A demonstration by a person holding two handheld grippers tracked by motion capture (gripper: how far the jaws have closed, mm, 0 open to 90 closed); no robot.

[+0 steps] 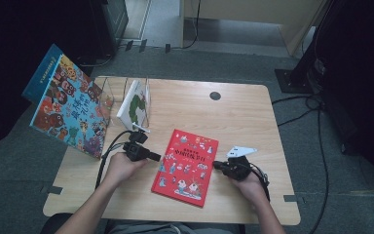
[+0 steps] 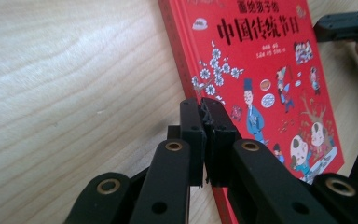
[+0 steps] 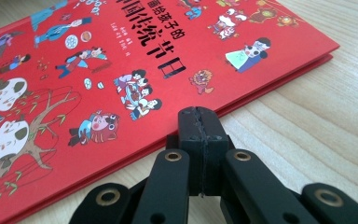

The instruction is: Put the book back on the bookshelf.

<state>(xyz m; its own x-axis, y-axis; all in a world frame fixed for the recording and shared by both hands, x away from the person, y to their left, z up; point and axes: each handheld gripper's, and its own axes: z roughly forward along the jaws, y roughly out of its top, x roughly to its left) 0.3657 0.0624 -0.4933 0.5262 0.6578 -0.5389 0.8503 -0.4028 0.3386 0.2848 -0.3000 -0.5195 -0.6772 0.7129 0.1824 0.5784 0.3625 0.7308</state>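
red book [image 1: 185, 167] is lying flat on the counter [image 1: 243, 117] between both grippers. left gripper [image 1: 157, 157] is sitting at its left edge, jaws pressed together, holding nothing. right gripper [image 1: 216, 165] is sitting at the right edge, jaws also closed and empty. looks like a stiff hardcover, glossy, probably slippery and lightish; best pinching a long edge, cover overhang.

My high view is dim, its corners black. Both gripper views are brighter; my jaws blur up close, and soft glare sits on the table [image 2: 65, 70].
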